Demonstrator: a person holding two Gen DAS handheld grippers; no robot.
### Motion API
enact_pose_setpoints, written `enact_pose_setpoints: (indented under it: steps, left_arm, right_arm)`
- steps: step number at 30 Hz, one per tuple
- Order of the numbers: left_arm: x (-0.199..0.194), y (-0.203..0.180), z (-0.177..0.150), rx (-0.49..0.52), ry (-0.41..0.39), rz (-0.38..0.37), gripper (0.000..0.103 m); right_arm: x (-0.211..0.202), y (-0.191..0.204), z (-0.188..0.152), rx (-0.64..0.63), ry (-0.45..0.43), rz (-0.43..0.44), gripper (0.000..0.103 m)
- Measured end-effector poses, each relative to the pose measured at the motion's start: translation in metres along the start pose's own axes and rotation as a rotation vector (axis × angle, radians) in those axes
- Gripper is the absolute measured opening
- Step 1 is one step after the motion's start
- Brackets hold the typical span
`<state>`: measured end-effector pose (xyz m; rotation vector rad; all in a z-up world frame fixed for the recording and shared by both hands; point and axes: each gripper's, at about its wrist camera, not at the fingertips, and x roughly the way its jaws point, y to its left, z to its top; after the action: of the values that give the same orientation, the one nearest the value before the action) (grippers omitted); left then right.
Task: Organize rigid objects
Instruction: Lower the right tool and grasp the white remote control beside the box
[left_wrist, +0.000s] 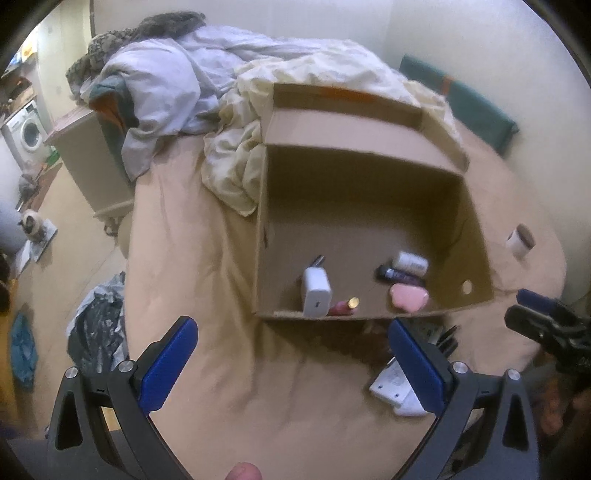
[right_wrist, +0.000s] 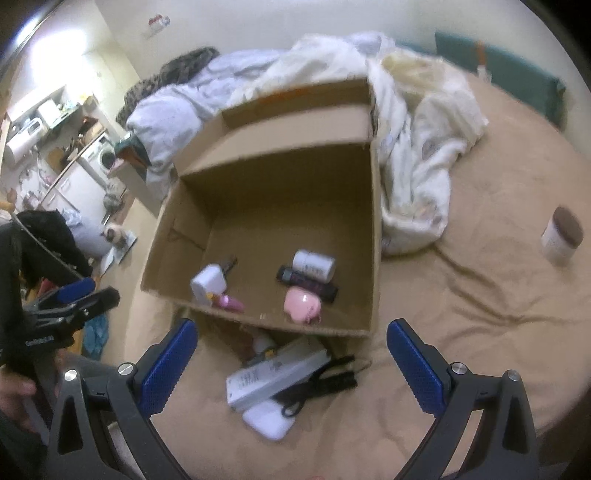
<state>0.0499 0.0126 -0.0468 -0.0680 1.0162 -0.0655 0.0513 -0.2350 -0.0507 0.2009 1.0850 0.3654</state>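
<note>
An open cardboard box (left_wrist: 365, 192) (right_wrist: 273, 173) stands on the tan bed. Inside lie a white charger (left_wrist: 316, 291) (right_wrist: 207, 284), a pink tube (left_wrist: 345, 306) (right_wrist: 231, 301), a pink case (left_wrist: 408, 297) (right_wrist: 300, 304), a dark tube (left_wrist: 397, 275) (right_wrist: 306, 283) and a white bottle (left_wrist: 410, 261) (right_wrist: 313, 264). In front of the box lie a white power strip (right_wrist: 275, 374) (left_wrist: 389, 382), a black tool (right_wrist: 325, 382) and a white pad (right_wrist: 269, 419). My left gripper (left_wrist: 293, 354) is open and empty before the box. My right gripper (right_wrist: 291, 356) is open and empty above the power strip.
A white jar with a brown lid (right_wrist: 562, 236) (left_wrist: 521, 240) stands on the bed to the right. Crumpled bedding (right_wrist: 417, 147) (left_wrist: 236, 162) lies behind the box. A cat (left_wrist: 33, 226) sits on the floor at the left, near a dark bag (left_wrist: 98, 325).
</note>
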Motion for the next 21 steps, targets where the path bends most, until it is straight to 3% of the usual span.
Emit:
enact_pose_setpoints:
  steps: [7, 11, 16, 18, 21]
  left_arm:
    - [0.009, 0.01, -0.003, -0.044, 0.055, -0.008, 0.103]
    - [0.008, 0.008, 0.0, -0.05, 0.058, -0.022, 0.103]
    - [0.008, 0.006, 0.001, -0.048, 0.063, -0.039, 0.103]
    - [0.007, 0.006, 0.0, -0.048, 0.065, -0.042, 0.103]
    - [0.007, 0.006, 0.001, -0.05, 0.066, -0.046, 0.103]
  right_arm:
    - [0.039, -0.031, -0.004, 0.13, 0.182, 0.038, 0.103]
    - [0.07, -0.037, -0.013, 0.183, 0.309, 0.081, 0.09]
    - [0.085, -0.018, -0.013, 0.125, 0.342, 0.085, 0.09]
    - [0.094, -0.019, -0.013, 0.148, 0.354, 0.083, 0.083]
    - [0.115, -0.028, -0.017, 0.24, 0.393, 0.098, 0.063]
